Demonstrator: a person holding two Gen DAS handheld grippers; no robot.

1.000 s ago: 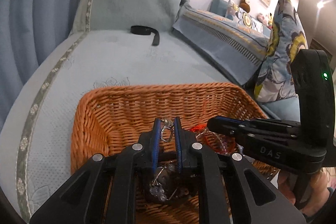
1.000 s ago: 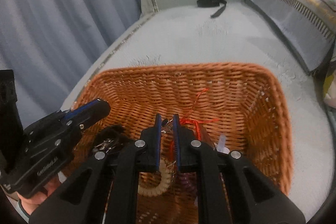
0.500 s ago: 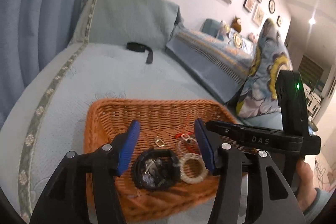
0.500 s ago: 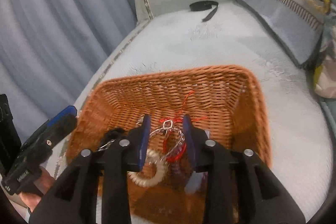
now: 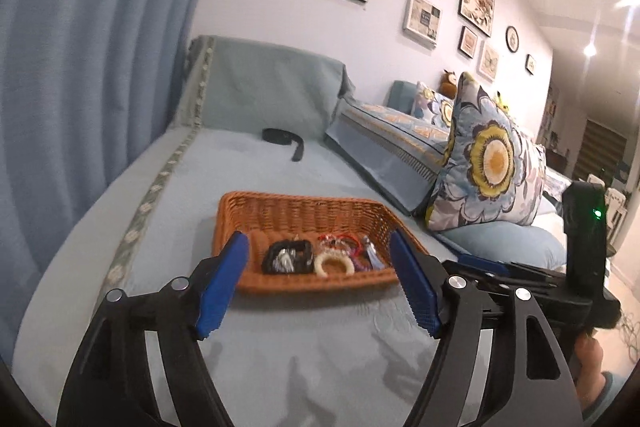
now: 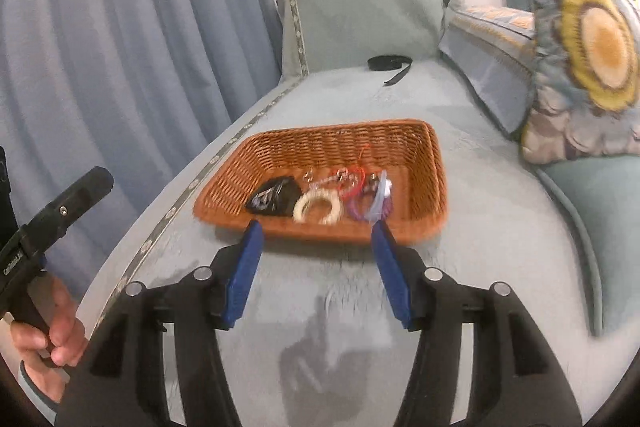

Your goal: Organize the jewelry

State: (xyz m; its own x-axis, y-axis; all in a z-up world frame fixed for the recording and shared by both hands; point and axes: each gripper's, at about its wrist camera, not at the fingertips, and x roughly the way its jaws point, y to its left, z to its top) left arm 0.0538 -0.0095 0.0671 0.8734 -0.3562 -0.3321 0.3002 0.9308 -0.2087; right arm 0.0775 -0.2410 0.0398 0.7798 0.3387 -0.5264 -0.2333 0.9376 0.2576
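Observation:
An orange wicker basket (image 5: pixel 304 213) (image 6: pixel 424 187) sits on the pale blue sofa seat. Inside lie a black bracelet (image 5: pixel 289 257) (image 6: pixel 276 195), a cream coil ring (image 5: pixel 334 263) (image 6: pixel 318 209), red cord pieces (image 5: pixel 340 239) (image 6: pixel 352 179) and purple bands with a tassel (image 5: pixel 370 255) (image 6: pixel 370 205). My left gripper (image 5: pixel 318 287) is open and empty, held back from the basket's near rim. My right gripper (image 6: pixel 316 267) is open and empty, also short of the near rim. The right gripper's body shows in the left wrist view (image 5: pixel 560 291).
A black strap (image 5: pixel 284 139) (image 6: pixel 390 63) lies at the far end of the seat. Flowered cushions (image 5: pixel 484 163) (image 6: pixel 584 67) lean on the right. A blue curtain (image 5: pixel 80 67) hangs on the left. The left gripper's body and hand (image 6: pixel 44 267) show at the left edge.
Both grippers let go of jewelry in the basket, opened wide and pulled back and up. The pieces now lie in the basket.

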